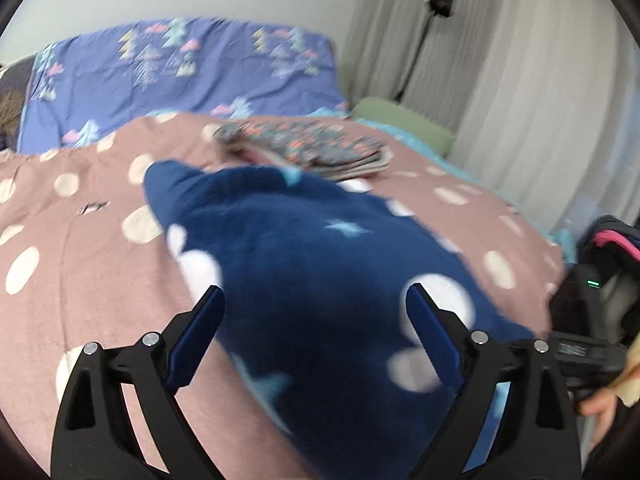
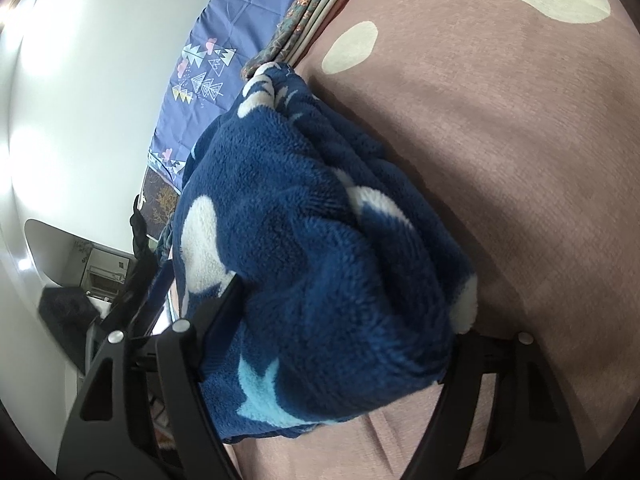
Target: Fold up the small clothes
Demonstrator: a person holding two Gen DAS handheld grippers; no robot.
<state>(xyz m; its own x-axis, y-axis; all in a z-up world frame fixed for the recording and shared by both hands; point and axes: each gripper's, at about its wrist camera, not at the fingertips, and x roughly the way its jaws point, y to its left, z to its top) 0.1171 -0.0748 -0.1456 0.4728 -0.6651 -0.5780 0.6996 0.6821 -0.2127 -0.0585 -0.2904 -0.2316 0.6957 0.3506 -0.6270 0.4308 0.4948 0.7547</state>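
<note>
With the left tool (image 1: 314, 308) wide and empty over the fleece (image 1: 304, 264) on the bed (image 1: 80, 216), and the right tool (image 2: 344, 320) clamping its bunched near end, the thick fold may spring open or slip free.

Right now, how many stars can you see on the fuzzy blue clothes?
2 in the left wrist view of the blue fleece garment: one light blue star near its middle, another star lower down between the left gripper's open fingers. Folds may hide more.
</note>
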